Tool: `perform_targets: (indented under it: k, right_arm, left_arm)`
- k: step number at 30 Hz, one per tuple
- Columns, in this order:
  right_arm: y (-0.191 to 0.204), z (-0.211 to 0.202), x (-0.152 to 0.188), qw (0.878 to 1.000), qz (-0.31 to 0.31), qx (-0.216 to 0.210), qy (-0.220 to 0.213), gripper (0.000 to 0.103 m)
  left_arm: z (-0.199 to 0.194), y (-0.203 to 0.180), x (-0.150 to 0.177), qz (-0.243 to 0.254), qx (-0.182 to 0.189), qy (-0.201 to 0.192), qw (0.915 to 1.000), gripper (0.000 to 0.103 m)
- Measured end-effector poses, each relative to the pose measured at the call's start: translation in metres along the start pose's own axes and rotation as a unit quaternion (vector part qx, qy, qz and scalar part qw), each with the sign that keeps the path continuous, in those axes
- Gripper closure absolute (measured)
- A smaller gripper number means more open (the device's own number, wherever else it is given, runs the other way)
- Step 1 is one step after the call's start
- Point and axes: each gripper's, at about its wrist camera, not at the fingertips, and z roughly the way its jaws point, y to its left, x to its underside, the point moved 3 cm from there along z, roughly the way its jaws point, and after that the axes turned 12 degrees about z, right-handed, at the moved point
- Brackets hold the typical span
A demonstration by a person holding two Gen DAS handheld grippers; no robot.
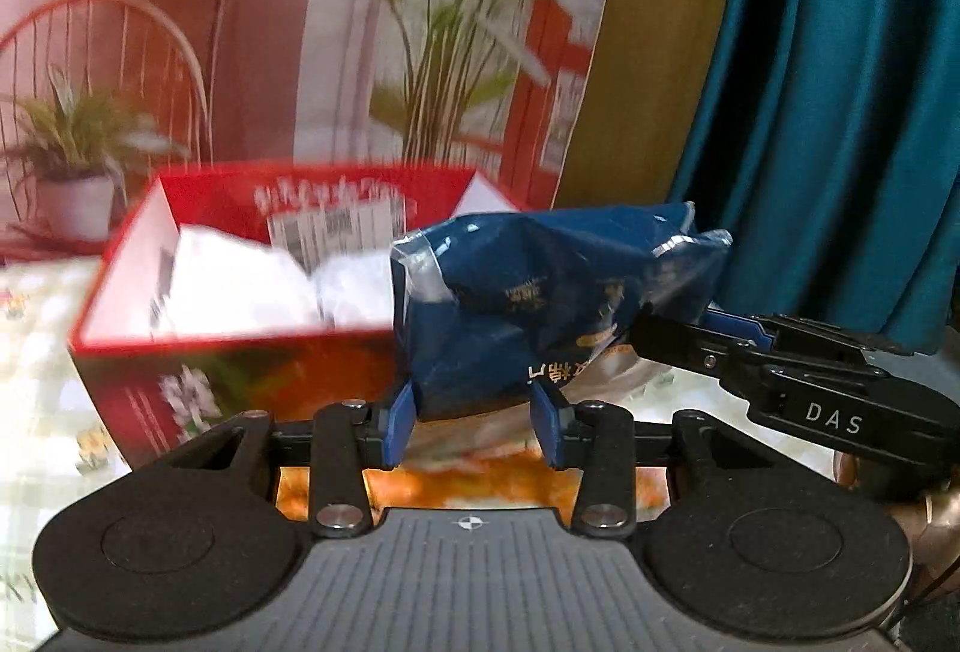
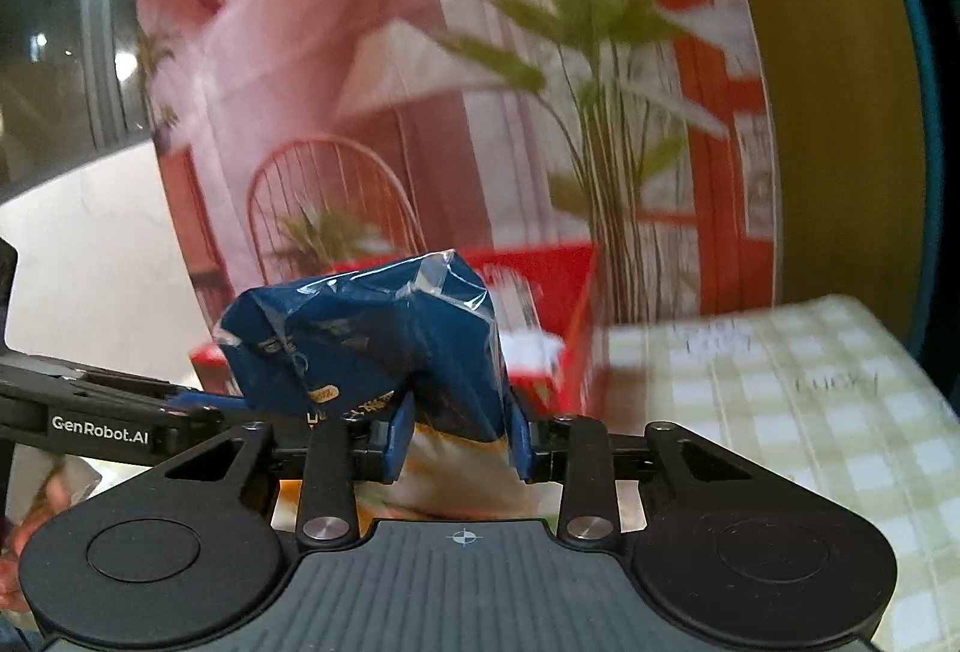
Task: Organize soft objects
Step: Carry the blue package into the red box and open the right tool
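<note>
The red box is serving as the landmark: it is standing open-topped on the checked cloth of the desk, before a printed backdrop of plants and a chair, with white soft items already lying inside it. Just beside the box, on the side nearer the cameras and at about rim height, the blue packet, a crinkled soft pouch with clear film at one end, is being carried clear of the cloth by both tongs at once. The left tongs are pinching the packet's lower edge, their blue pads partly closed and pressing on the wrapper; the right tongs are gripping the other end likewise, narrowed onto it. In each wrist view the partner tool is reaching in from the side, so the two are meeting at an angle and pointing slightly downward toward the box. The step in hand appears to be transfer of the packet into the box. The next move would call for carrying it over the near rim, lowering it onto the white items, and releasing both grips together so the limp pouch is not snagging on the wall.
</note>
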Motion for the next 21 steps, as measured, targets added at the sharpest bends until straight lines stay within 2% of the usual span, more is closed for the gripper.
perform_targets:
  k: [5, 8, 12, 15, 21]
  right_arm:
    - [0.019, -0.013, -0.029, 0.999, -0.010, -0.026, -0.033, 0.074]
    - [0.036, -0.016, -0.046, 0.997, -0.017, -0.044, -0.055, 0.074]
    - [0.059, -0.013, -0.069, 0.994, -0.036, -0.062, -0.076, 0.074]
    - [0.072, -0.003, -0.087, 0.993, -0.038, -0.081, -0.082, 0.074]
    - [0.080, 0.038, -0.105, 0.994, -0.020, -0.091, -0.054, 0.074]
  left_arm:
    - [-0.033, 0.004, -0.024, 0.009, -0.022, -0.057, 0.9981, 0.059]
    - [-0.043, 0.005, -0.037, 0.020, -0.041, -0.078, 0.9959, 0.059]
    - [-0.050, 0.016, -0.053, 0.026, -0.058, -0.093, 0.9937, 0.059]
    - [-0.054, 0.032, -0.062, 0.008, -0.063, -0.102, 0.9928, 0.059]
    - [-0.037, 0.059, -0.075, -0.005, -0.070, -0.091, 0.9934, 0.059]
